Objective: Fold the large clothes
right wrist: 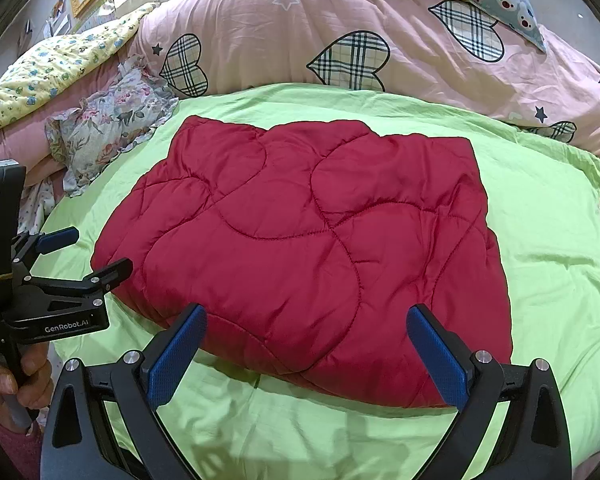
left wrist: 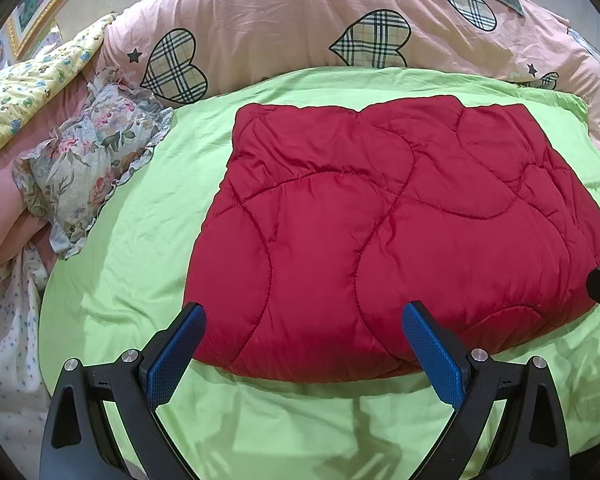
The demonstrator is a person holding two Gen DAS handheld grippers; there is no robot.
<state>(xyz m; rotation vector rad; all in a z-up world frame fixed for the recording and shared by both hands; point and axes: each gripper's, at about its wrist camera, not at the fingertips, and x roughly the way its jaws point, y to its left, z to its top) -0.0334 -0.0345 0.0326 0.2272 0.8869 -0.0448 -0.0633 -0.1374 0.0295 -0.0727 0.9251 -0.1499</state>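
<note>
Red quilted garment lay folded into a compact, roughly square bundle on the green sheet of the bed, apparently near done, while left gripper and right gripper hovered released, fingers spread and empty

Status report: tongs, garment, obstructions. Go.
Left tongs open, empty. Right tongs open, empty. Red quilted padded garment folded on green sheet, untouched. Floral ruffled pillow off left, clear.
</note>
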